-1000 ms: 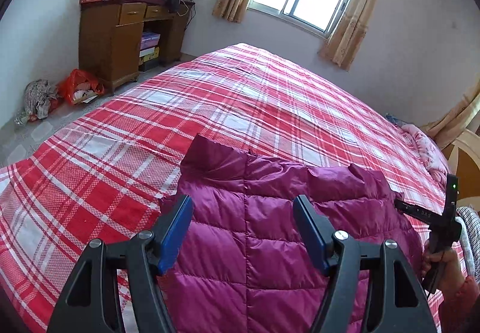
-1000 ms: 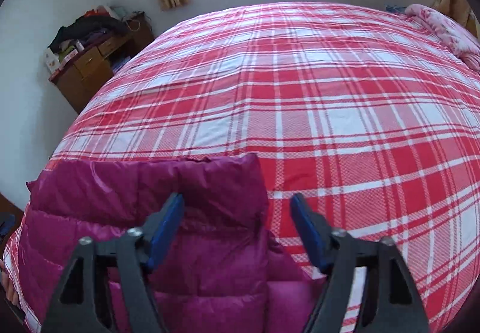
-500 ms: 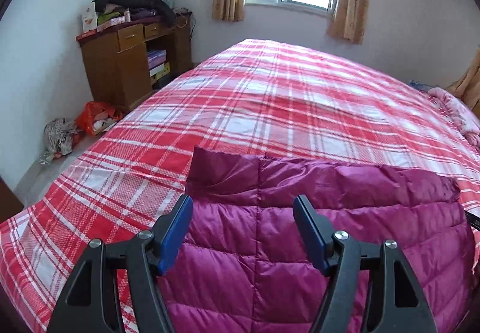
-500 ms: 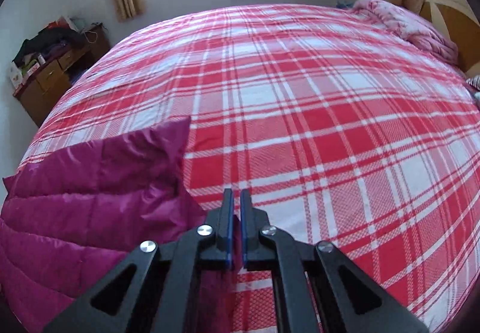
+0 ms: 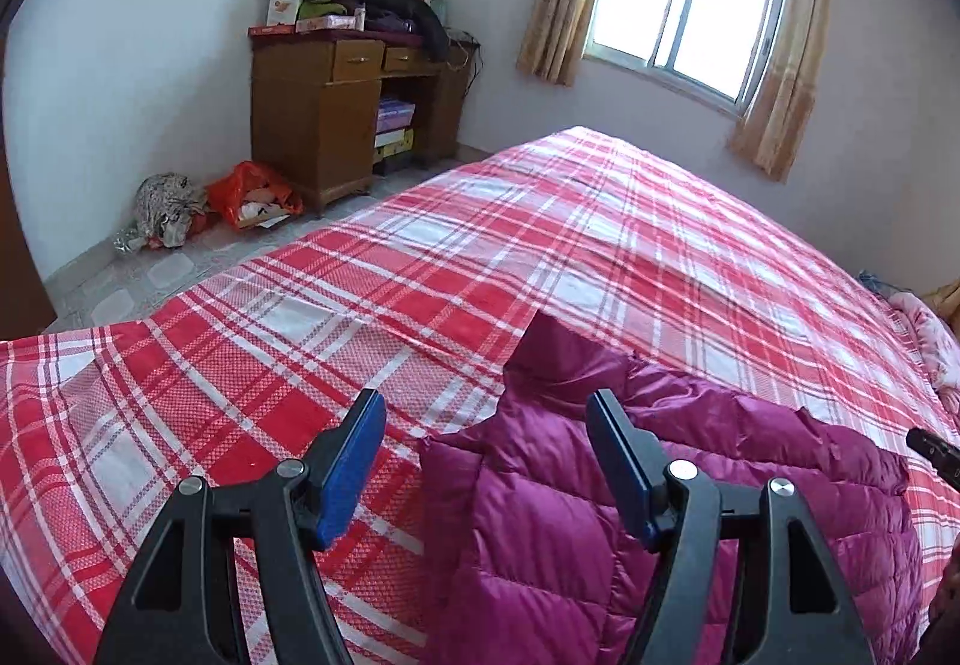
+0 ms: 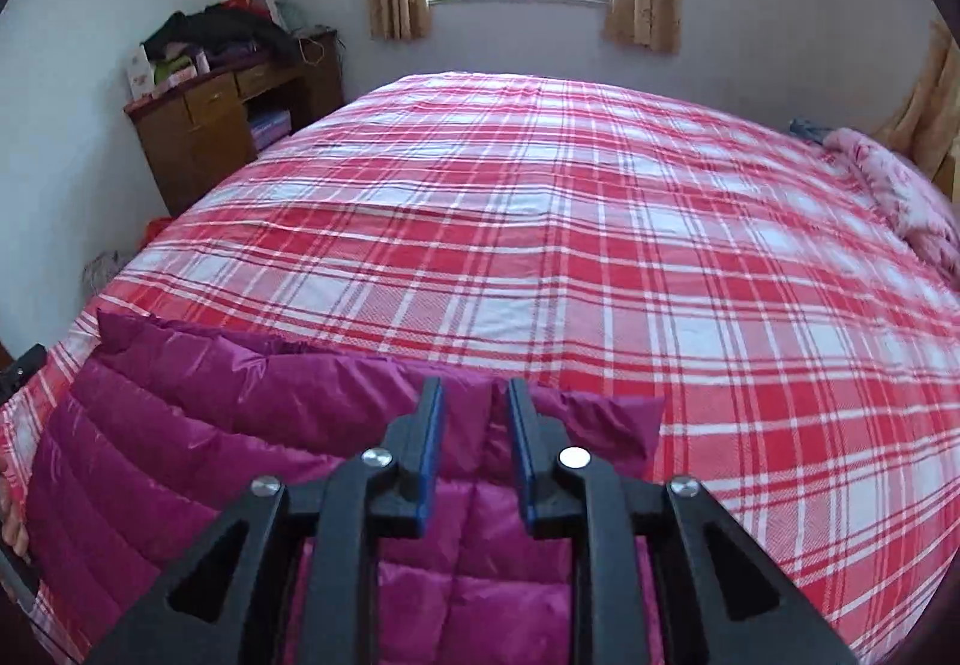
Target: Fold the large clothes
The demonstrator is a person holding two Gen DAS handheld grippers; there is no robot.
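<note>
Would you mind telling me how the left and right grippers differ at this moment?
The left gripper stands wide open over the jacket's edge and the plaid bedspread; the right gripper shows a narrow gap, opening, entirely over the jacket. Neither pinches fabric. Both have black arms and blue pads.

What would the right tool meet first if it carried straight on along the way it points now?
Most likely the purple quilted jacket: the right tool points down at its folded upper edge, which shows through the gap as its jaws open. The plaid bedspread lies just beyond; depth is hard to judge here.
</note>
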